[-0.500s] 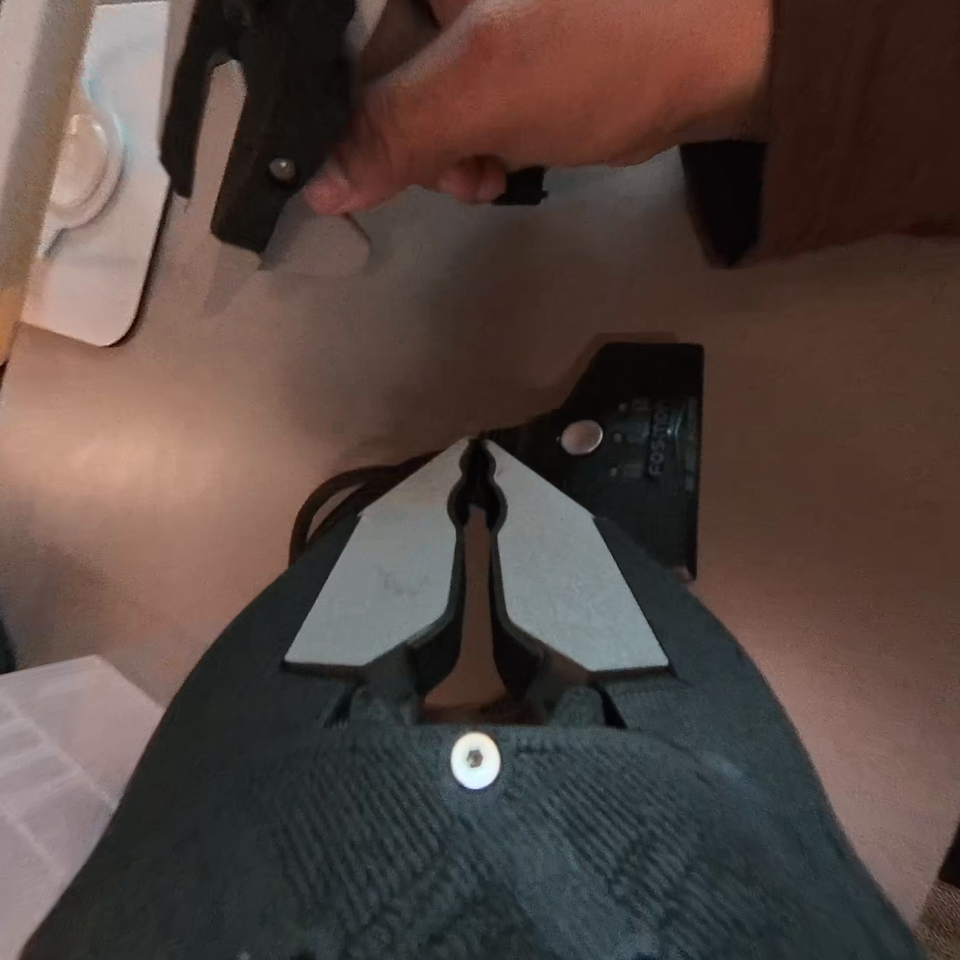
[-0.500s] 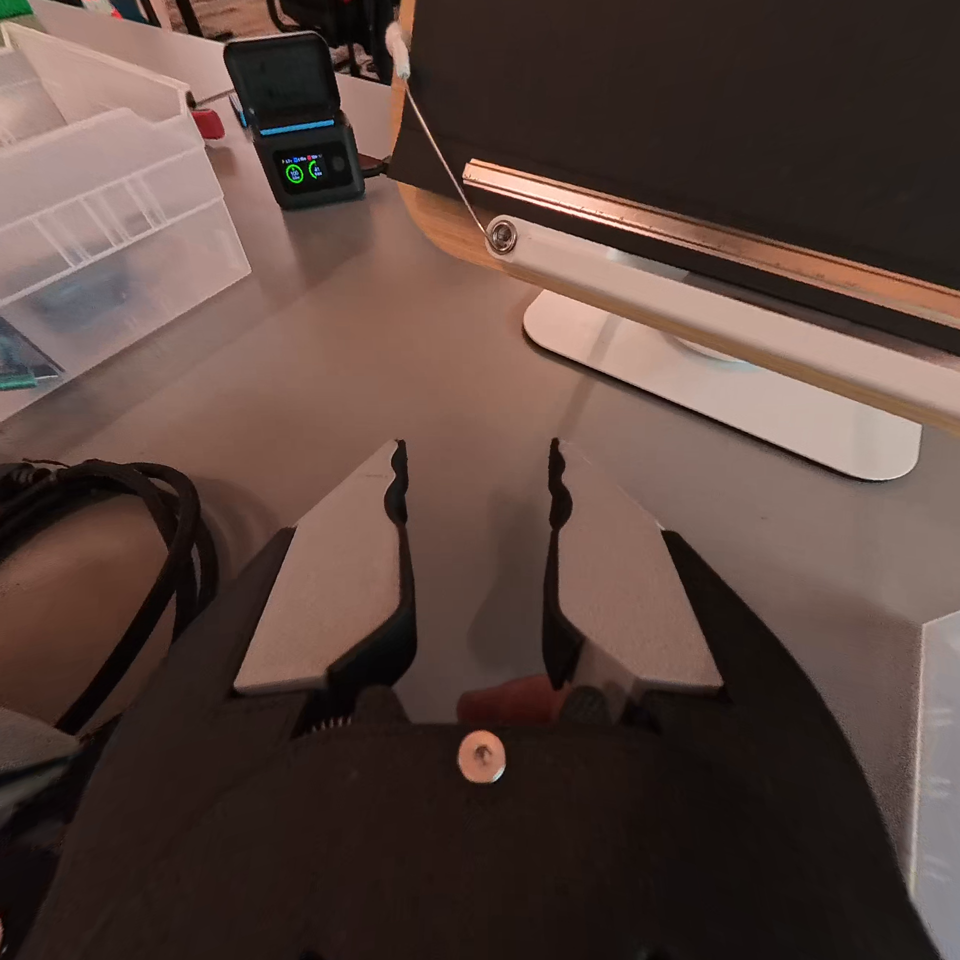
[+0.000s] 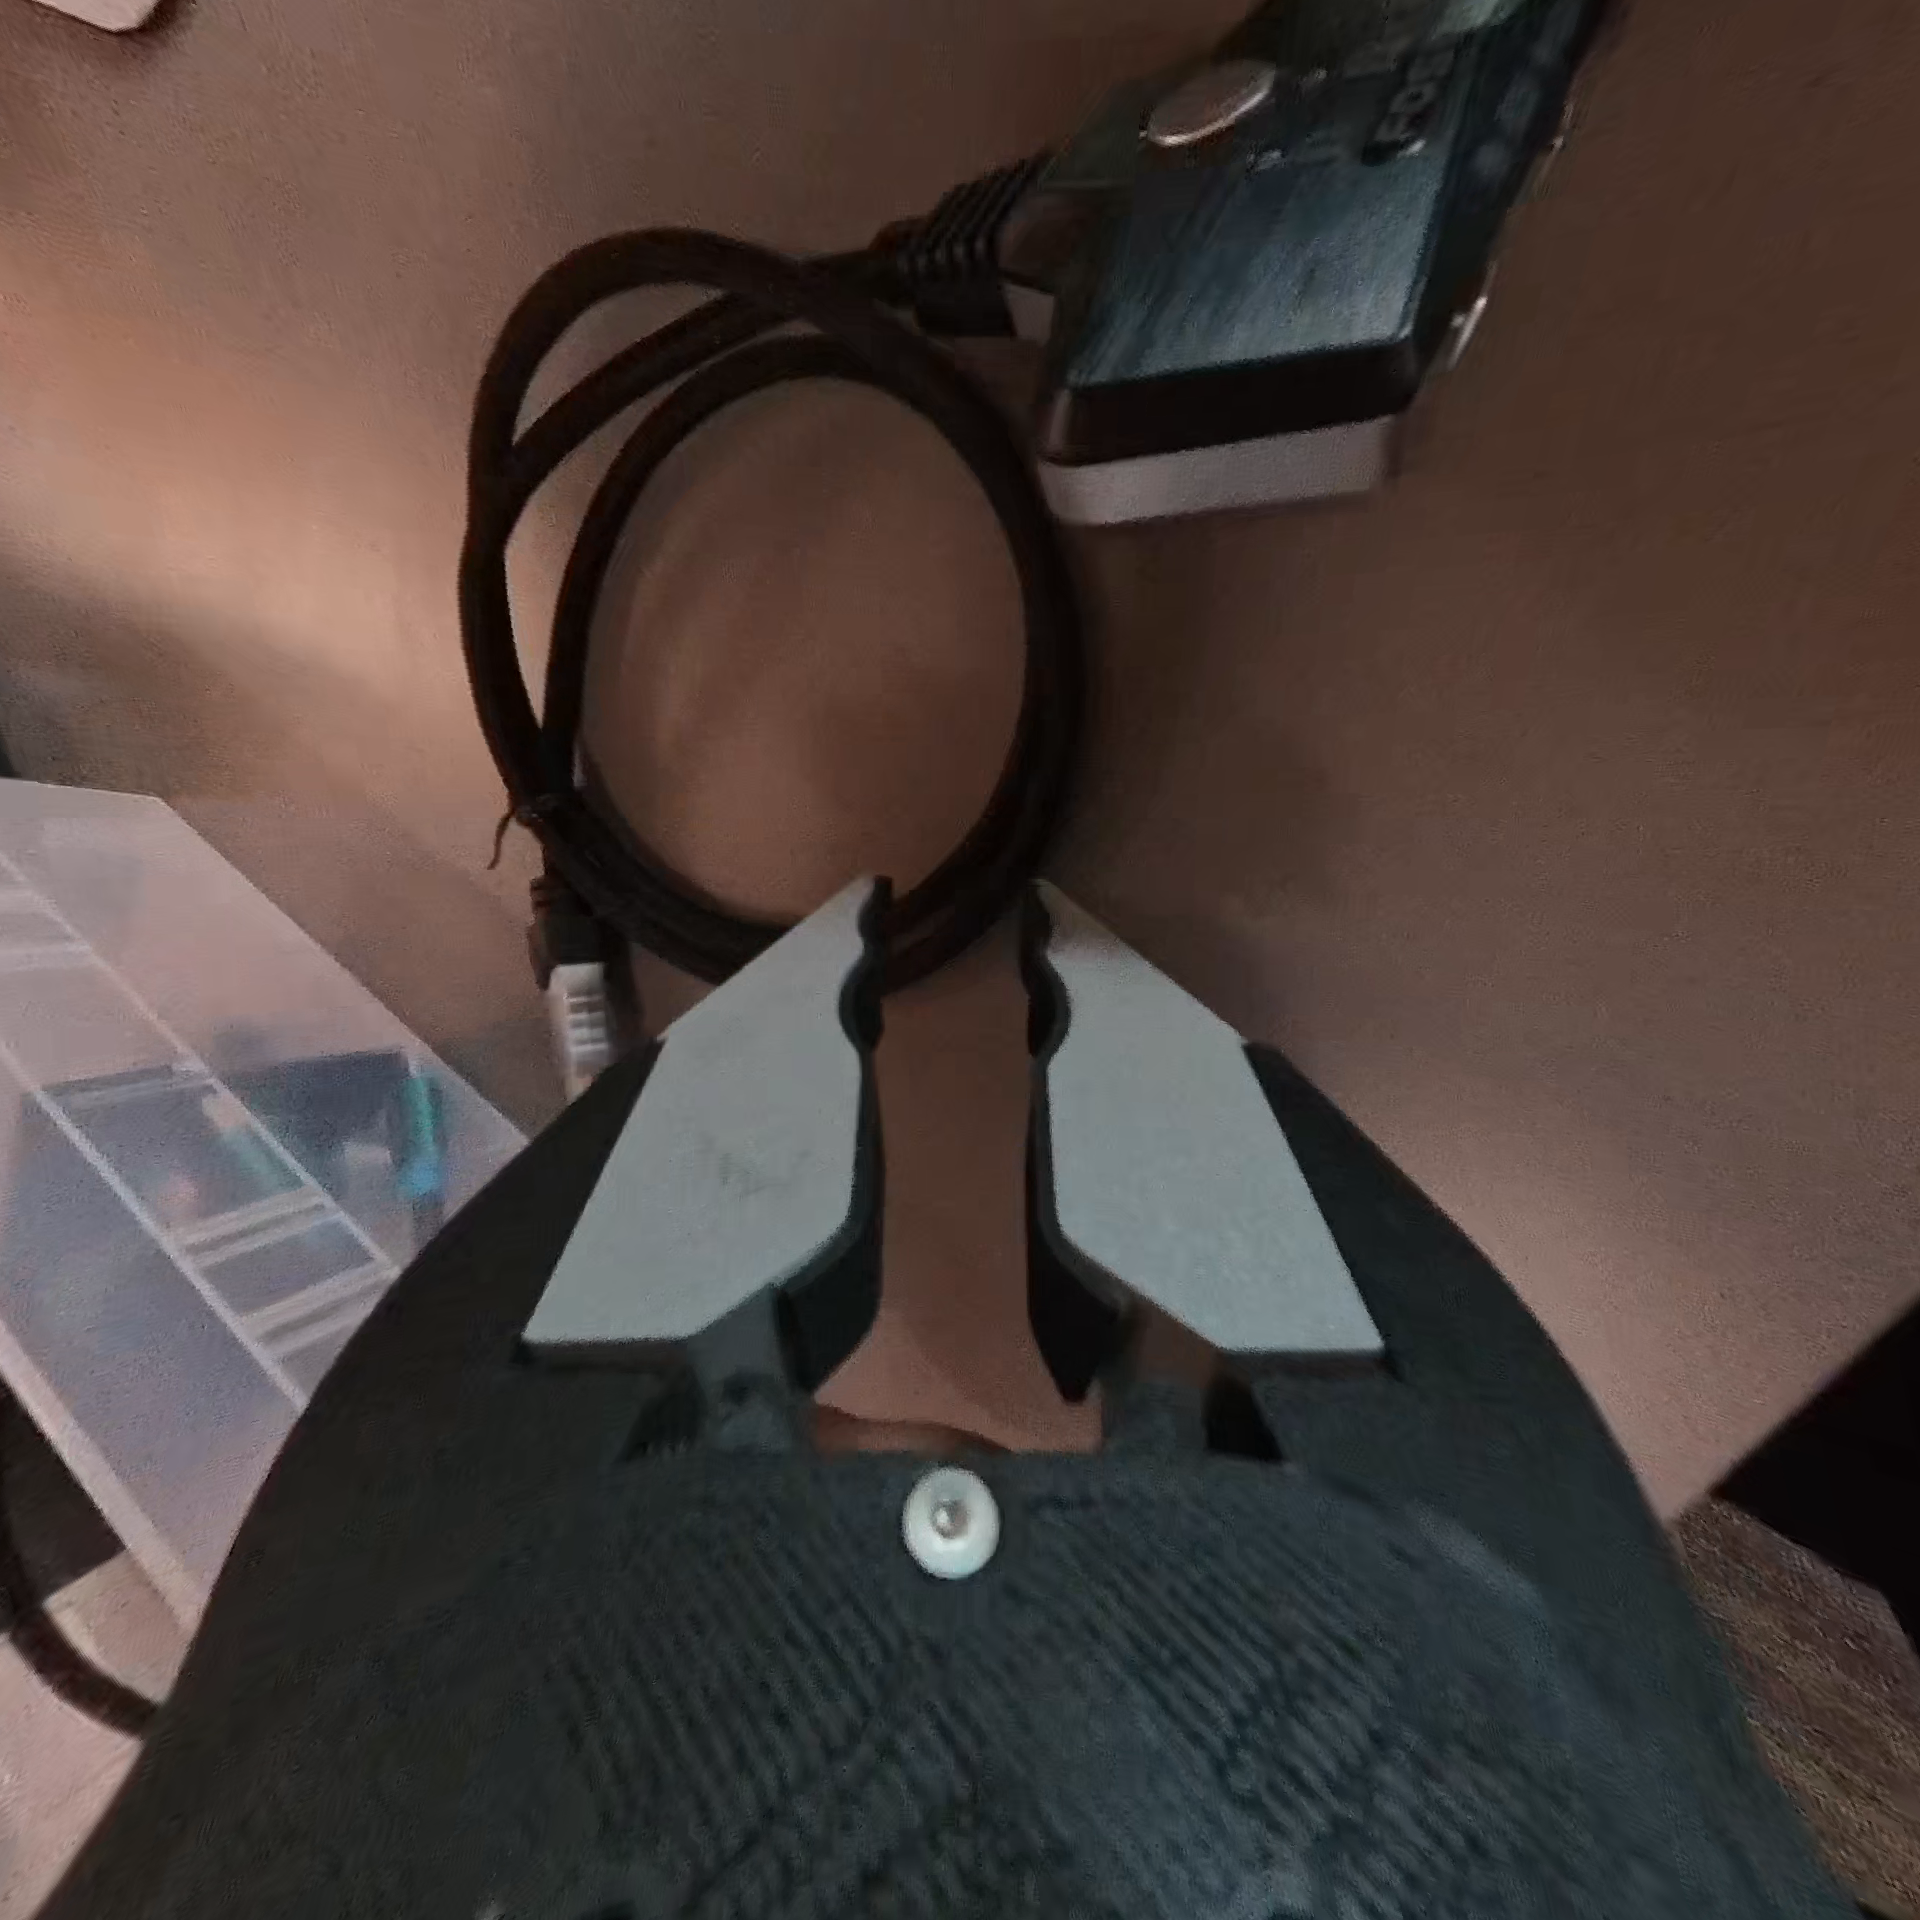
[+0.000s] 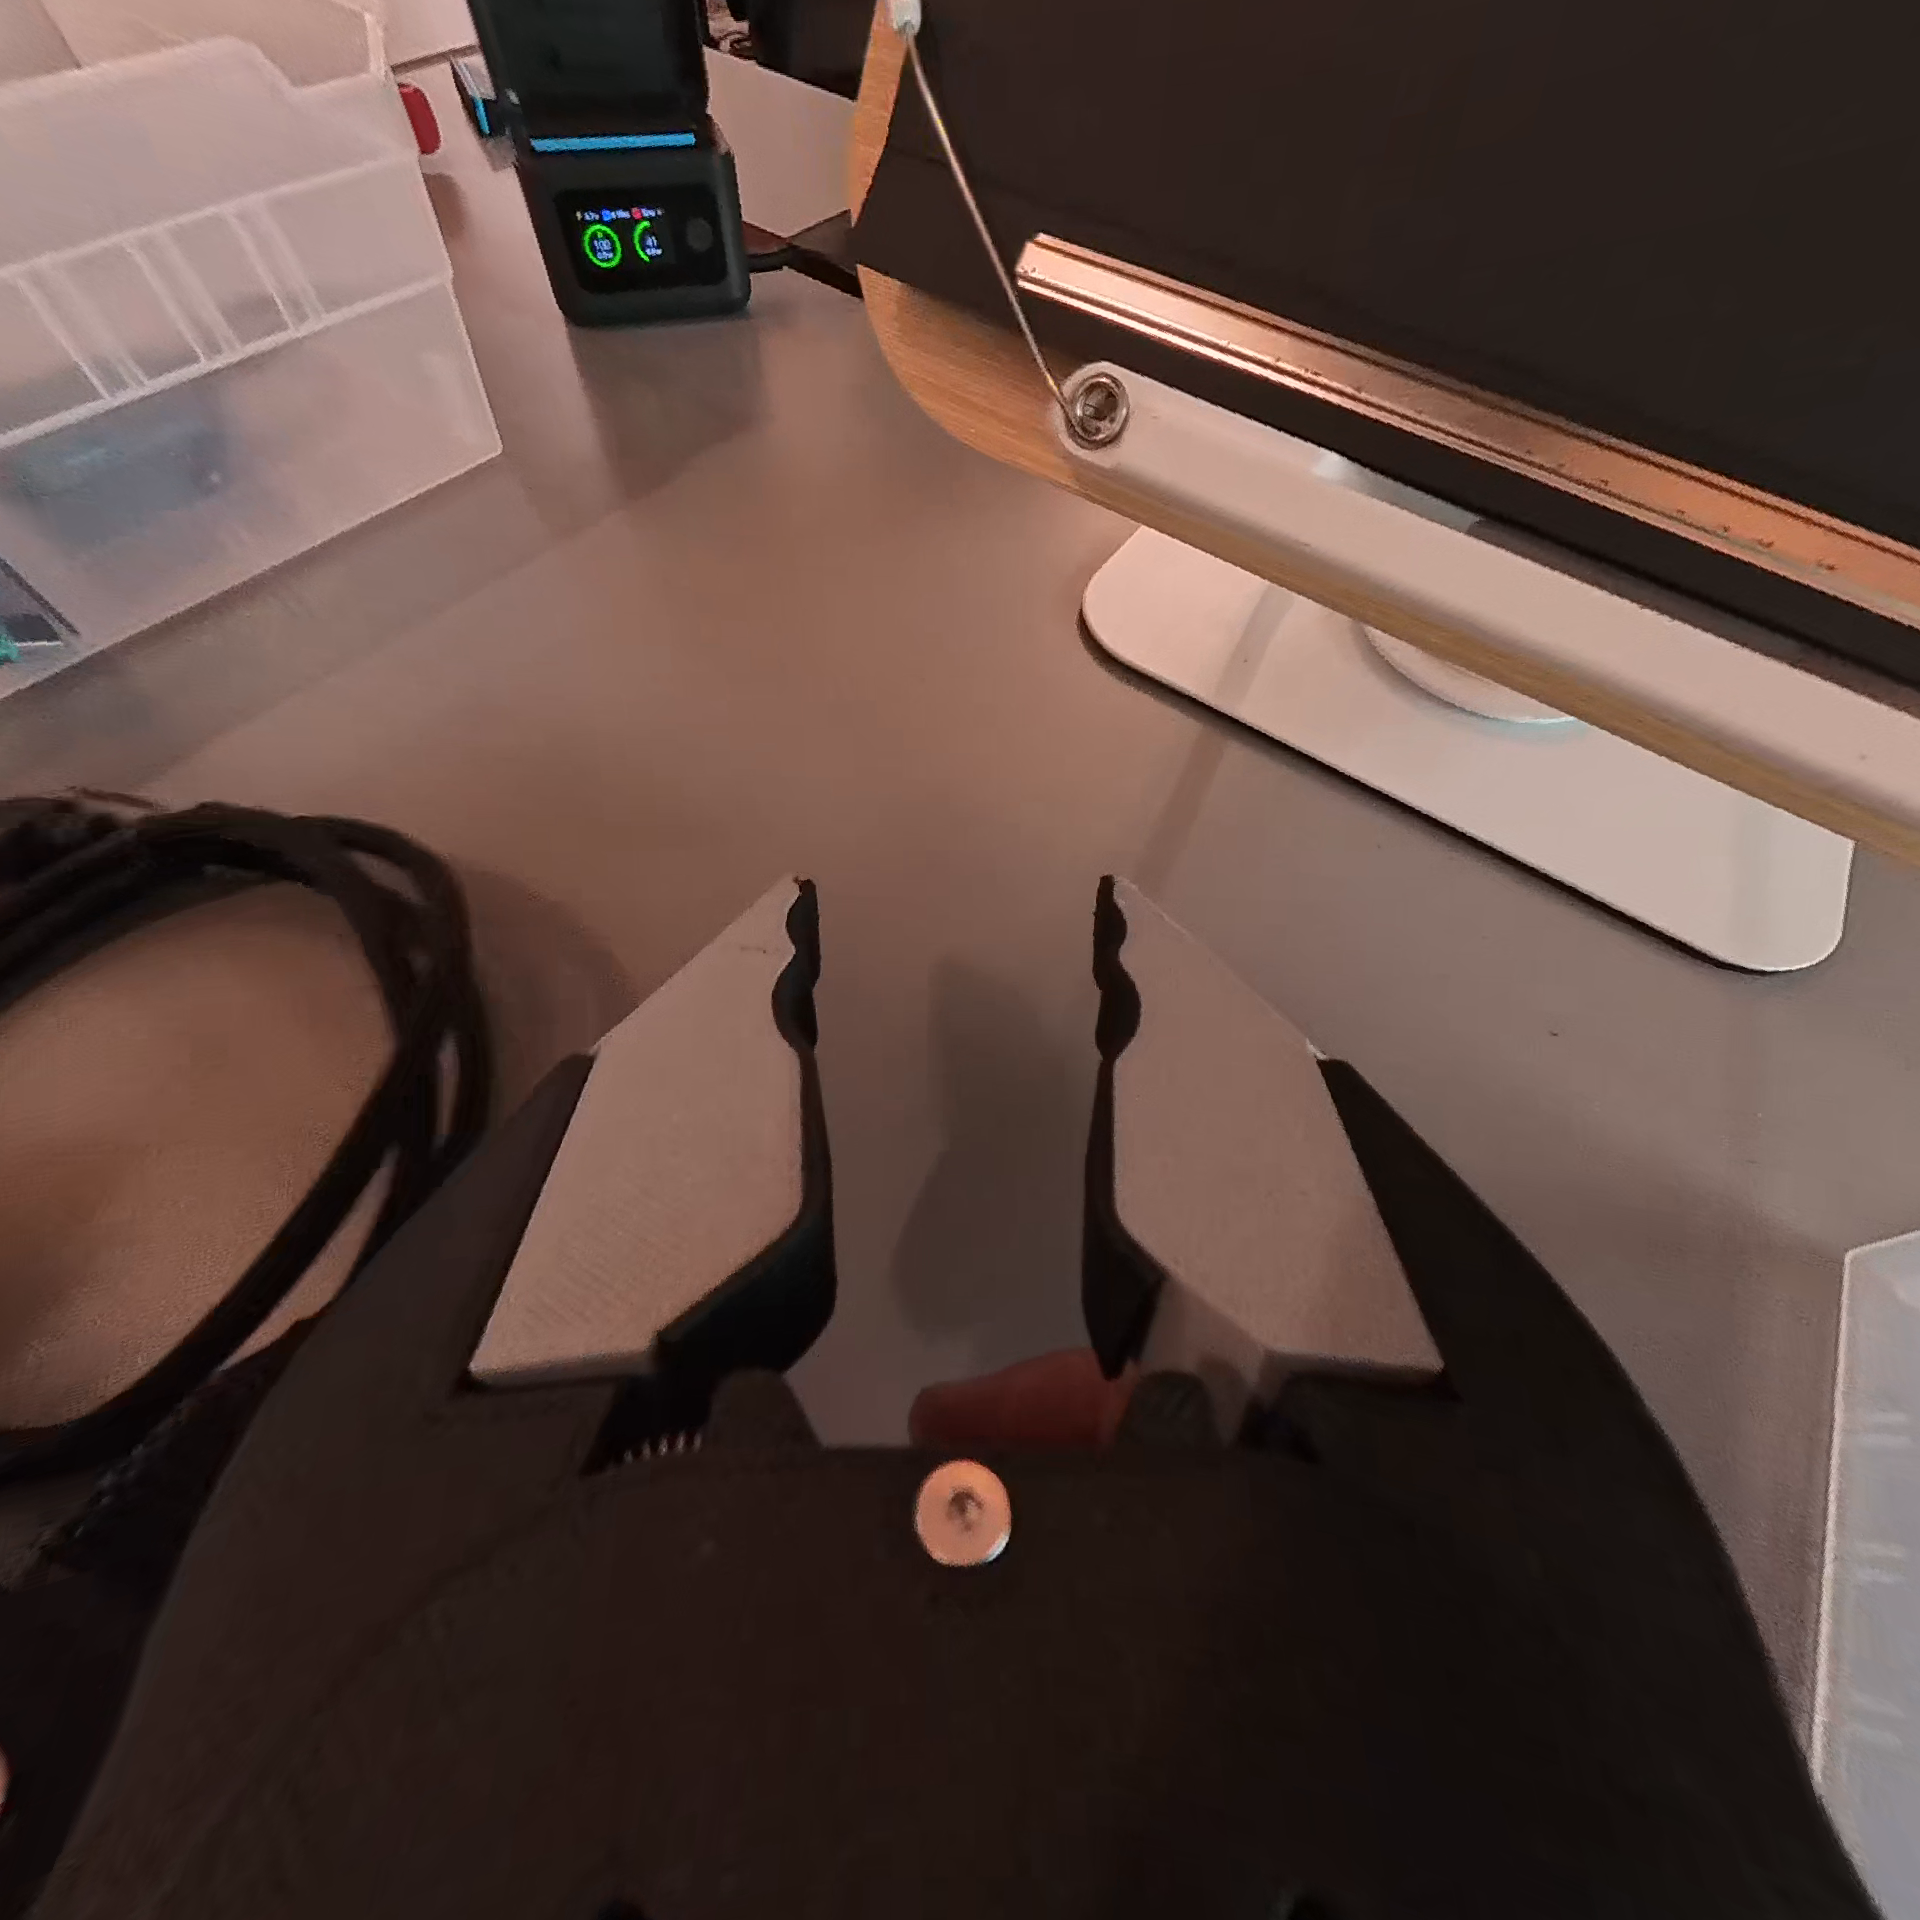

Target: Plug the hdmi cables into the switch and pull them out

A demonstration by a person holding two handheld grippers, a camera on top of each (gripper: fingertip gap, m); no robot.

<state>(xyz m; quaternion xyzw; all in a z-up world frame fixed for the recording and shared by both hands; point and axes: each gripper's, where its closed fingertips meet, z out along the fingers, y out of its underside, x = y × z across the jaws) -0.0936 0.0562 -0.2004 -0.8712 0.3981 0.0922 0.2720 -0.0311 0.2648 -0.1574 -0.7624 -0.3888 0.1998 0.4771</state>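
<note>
A: Left gripper (image 3: 951, 914): grey wedge fingers parted by a moderate gap, nothing between them. Tips poised over the near arc of the coiled black braided HDMI cable (image 3: 748, 582); contact with it cannot be told.

B: Noted. Cable layout?

A: Coiled in a loose oval on the matte brownish-grey table (image 3: 1455, 831). One black strain-relief end run up against the flat black rectangular HDMI switch with silver base (image 3: 1268, 270), at its left edge; whether fully seated cannot be told, blurred. Other end, a black plug with silver metal tip (image 3: 582, 997), lying free just left of the left finger, beside the frosted clear plastic organiser box (image 3: 156, 1143).

B: Switch position?

A: Upper right in the left wrist view, flat on the table, round silver button on top.

B: Right gripper?

A: Right gripper (image 4: 956, 894): fingers spread wide, holding nothing, only bare table between them. Same cable coil (image 4: 312, 935) just to its left, apart from the fingers. Ahead on the right, white flat monitor stand base (image 4: 1455, 748) beneath a dark monitor with wood-toned rail (image 4: 1455, 208). Far back, small black device with lit green-ringed screen (image 4: 634, 239), next to another frosted plastic box (image 4: 208, 312).
</note>
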